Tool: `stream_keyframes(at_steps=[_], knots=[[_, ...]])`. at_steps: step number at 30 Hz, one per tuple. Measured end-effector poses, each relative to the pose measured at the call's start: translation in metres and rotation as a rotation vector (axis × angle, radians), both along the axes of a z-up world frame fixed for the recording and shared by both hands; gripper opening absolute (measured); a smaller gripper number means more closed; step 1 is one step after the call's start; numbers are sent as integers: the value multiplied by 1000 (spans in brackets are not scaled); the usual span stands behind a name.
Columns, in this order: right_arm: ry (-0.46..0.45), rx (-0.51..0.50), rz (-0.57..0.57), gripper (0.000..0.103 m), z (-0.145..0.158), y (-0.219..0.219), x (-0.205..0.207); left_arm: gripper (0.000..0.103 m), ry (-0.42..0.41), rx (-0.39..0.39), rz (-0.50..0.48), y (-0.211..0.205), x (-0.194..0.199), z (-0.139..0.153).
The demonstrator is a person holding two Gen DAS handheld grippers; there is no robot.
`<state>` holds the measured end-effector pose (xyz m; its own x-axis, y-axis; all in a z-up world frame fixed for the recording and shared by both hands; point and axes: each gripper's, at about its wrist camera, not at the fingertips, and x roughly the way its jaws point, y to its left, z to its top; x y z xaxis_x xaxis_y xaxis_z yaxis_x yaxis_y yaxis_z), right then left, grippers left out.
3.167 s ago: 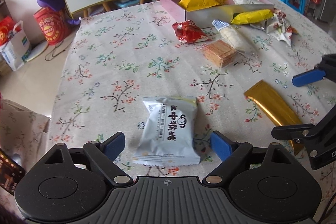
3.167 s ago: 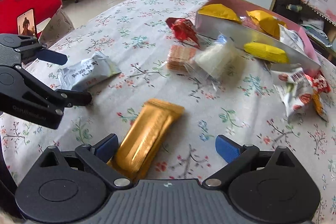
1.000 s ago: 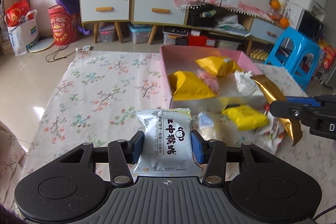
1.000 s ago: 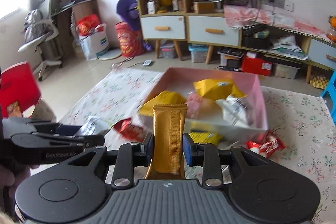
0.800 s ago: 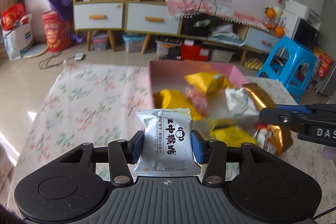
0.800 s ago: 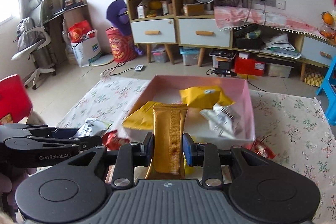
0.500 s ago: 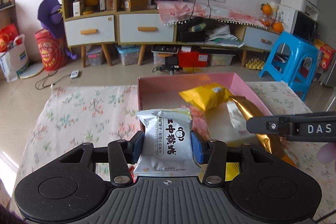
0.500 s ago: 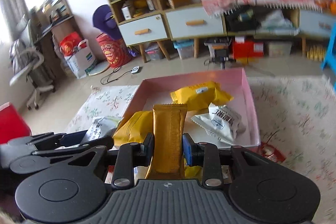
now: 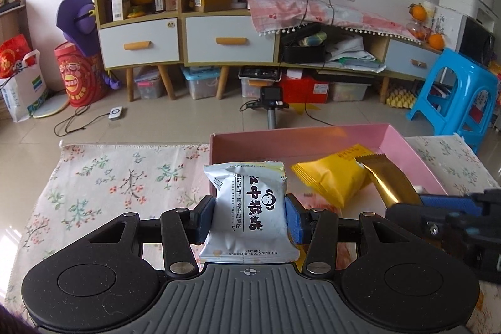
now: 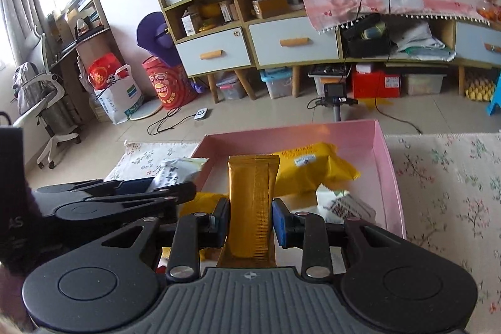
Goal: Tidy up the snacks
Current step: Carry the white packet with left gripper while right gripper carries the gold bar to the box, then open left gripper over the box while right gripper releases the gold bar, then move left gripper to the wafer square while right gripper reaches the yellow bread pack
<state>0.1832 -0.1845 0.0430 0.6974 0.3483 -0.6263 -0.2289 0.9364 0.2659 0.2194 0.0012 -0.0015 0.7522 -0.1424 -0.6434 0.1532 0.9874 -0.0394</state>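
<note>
My left gripper is shut on a silver-white cookie packet with black printed characters, held upright over the near left part of the pink box. My right gripper is shut on a long gold snack bar, held above the box interior. Each gripper shows in the other's view: the right gripper with the gold bar at the right edge, the left gripper with the silver packet at the left. Yellow packets lie inside the box.
A white printed packet also lies in the box. The floral tablecloth spreads left and right of it. Beyond the table's far edge is tiled floor, a camera tripod, drawer cabinets and a blue stool.
Both grippers have carried their packets forward over the pink box, which now looms closer and lower in both views. Their grips are unchanged.
</note>
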Motion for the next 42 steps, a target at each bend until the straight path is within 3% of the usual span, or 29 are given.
stream_keyframes(at_steps=[11,17,21,30,42], knots=[[0,-34,-32,21,-10,-7,6,46,-1,22,24,-4,16,-7],[-9,-42,-40,25,-8,-7,3,54,-9,42,-9,-6,10,-5],[-13,-38,-39,43,-4,-8,-1,67,-17,35,-13,-3,1,-3],[-40,-50,-20,66,12,-11,-20,82,-28,10,-26,6,-27,11],[-45,-67,-45,85,28,-13,-56,94,-13,29,-56,13,-79,23]])
